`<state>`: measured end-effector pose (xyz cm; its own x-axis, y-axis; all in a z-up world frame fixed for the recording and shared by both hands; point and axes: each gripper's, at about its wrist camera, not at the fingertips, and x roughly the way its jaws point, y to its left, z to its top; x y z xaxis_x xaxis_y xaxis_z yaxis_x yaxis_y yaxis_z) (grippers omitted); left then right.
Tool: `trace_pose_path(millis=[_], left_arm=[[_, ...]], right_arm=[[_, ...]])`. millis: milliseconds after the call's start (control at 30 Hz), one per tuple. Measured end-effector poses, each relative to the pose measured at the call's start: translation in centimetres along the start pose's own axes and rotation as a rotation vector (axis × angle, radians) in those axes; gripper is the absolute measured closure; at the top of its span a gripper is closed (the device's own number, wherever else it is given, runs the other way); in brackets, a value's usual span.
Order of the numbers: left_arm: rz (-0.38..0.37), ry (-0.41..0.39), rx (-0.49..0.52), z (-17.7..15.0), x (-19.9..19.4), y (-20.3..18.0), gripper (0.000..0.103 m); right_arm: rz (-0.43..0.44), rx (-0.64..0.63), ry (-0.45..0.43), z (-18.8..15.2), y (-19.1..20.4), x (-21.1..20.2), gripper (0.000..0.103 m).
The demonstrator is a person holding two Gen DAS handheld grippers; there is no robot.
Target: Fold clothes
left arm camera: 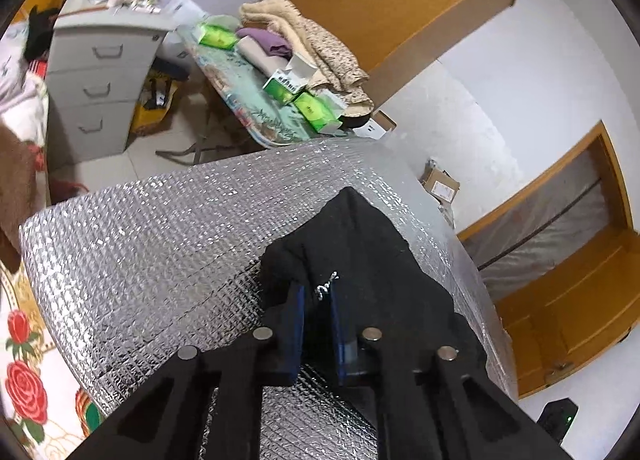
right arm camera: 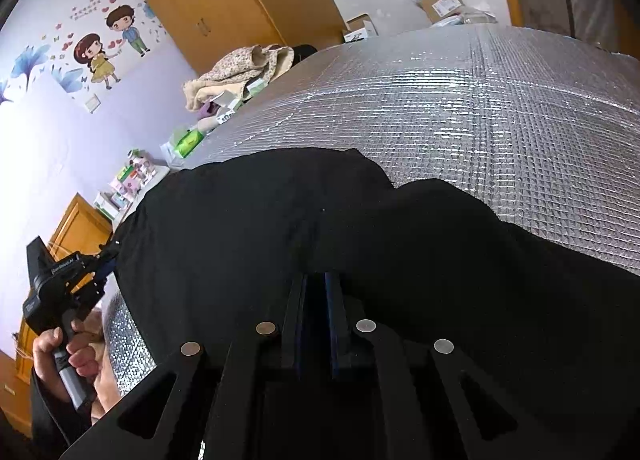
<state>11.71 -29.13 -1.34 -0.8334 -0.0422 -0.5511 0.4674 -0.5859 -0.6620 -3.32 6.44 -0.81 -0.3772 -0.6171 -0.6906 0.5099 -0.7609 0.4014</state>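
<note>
While both pinch the black garment (right arm camera: 248,220), left claw (left arm camera: 318,296) and right claw (right arm camera: 316,280) lift it over the foil mat (left arm camera: 160,228).

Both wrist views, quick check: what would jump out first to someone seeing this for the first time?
A black cloth garment stretched over the shiny silver quilted foil mat, each gripper pinching an edge: the left gripper with a white thread between its blue fingers, the right gripper buried in the fabric. Behind, a cluttered side table carries green tissue packs and a beige blanket.
</note>
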Motion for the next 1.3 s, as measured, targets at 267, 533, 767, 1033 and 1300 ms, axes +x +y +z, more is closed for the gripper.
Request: trace_pose_path(millis=[267,533,767,1033,1300], left_arm=[[-0.033,-0.028,0.062,0.7,-1.2,-1.8,0.093],[-0.135,-0.09,0.248,1.1,-3.1,-8.2,0.095],[-0.273,-0.087,0.415,-0.3,-4.3,-14.4,0.097],[-0.441,0.005,0.622,-4.8,-3.9,-20.9,0.099],[-0.608,0.204,0.802,-11.7,-1.9,-24.8,0.099]], right_arm=[[-0.001,-0.003,0.001,0.1,0.0,0.0,0.093],[-0.021,-0.018,0.003,0.2,0.4,-0.1,0.094],[-0.026,-0.042,-0.041,0.4,1.3,-2.0,0.091],[-0.047,0.007,-0.059,0.1,-0.1,-3.5,0.091],[-0.071,0.072,-0.068,-0.7,-2.1,-4.7,0.091]])
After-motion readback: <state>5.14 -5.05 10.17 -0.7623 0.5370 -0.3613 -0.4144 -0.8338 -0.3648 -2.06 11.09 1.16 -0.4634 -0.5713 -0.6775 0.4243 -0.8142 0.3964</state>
